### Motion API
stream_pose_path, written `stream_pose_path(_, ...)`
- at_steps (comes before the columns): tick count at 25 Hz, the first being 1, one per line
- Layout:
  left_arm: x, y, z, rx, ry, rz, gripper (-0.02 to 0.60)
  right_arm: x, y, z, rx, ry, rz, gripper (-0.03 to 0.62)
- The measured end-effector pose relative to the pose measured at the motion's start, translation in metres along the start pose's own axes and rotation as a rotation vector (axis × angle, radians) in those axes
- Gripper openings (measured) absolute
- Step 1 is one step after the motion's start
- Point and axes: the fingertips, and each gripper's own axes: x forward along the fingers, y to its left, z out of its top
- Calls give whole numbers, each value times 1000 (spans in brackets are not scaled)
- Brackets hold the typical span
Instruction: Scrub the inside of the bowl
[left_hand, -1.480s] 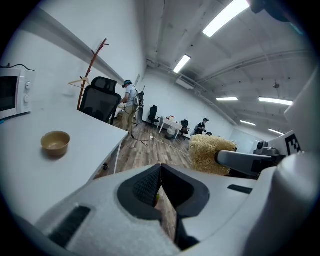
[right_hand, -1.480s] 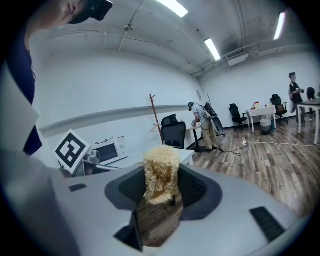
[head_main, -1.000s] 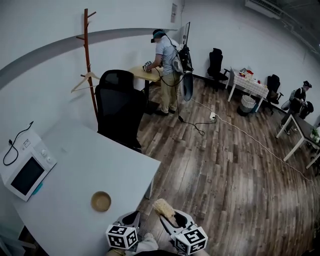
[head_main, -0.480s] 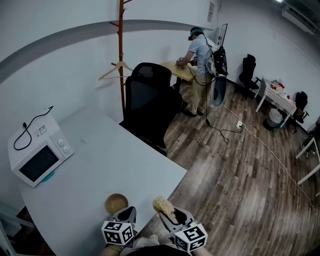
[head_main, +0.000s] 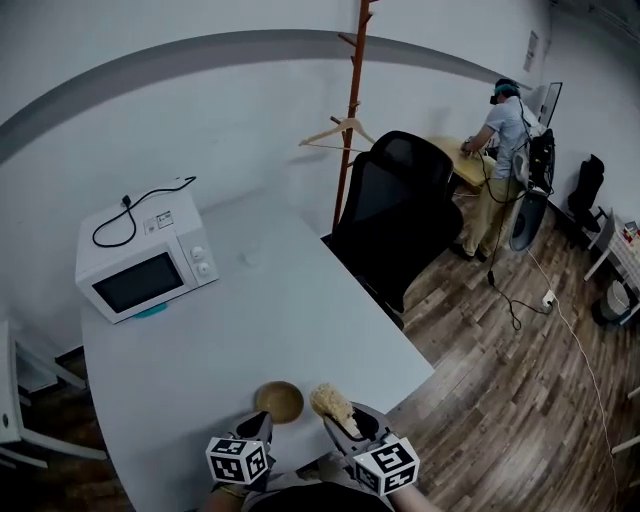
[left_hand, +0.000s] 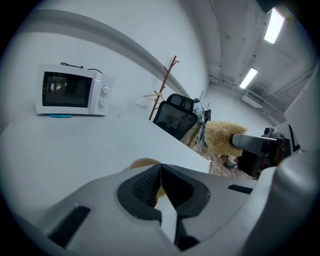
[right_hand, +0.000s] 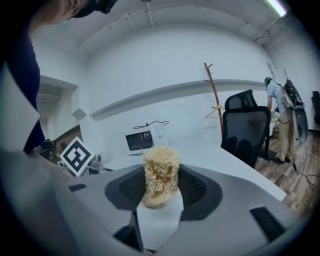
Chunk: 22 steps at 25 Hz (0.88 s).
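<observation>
A small wooden bowl (head_main: 279, 401) sits upright near the front edge of the white table (head_main: 280, 310); its rim (left_hand: 143, 163) peeks just over my left gripper's jaws. My left gripper (head_main: 259, 429) hovers right in front of the bowl, shut with nothing between the jaws (left_hand: 160, 181). My right gripper (head_main: 347, 424) is shut on a tan loofah scrubber (head_main: 331, 403), held up a little right of the bowl. In the right gripper view the loofah scrubber (right_hand: 160, 175) stands upright between the pads.
A white microwave (head_main: 147, 262) stands at the table's back left. A black office chair (head_main: 398, 215) is at the table's right corner, with a wooden coat rack (head_main: 350, 110) behind it. A person (head_main: 500, 160) works at a far desk.
The view has swung left, so the table and microwave now fill the middle. The bowl sits closer to both grippers. Both grippers keep their states.
</observation>
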Motion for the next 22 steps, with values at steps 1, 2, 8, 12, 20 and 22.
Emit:
stream_pose_path(1,-2,6,-1,-13,-1,21,20,7,1,1,-9,6,21,181)
stream_pose_path(2,-3,12,-4,-25,1,41,20,13,1,2,-17,12,41,181)
stream_pose_path(8,3,31,-19,-93,30,115,20,38,1,-7,-44,79,146,181)
stream_pose_path(12,10,42,-19,-162,13,172,20,53,3,-11,-73,122,218,181)
stream_pose_path(20,32,47,-49,-306,89,178,129,74,10,-21,-112,202,335,181)
stream_pose_path(22,35,52,-55,-341,87,207,129,79,14,-22,-121,218,361,182)
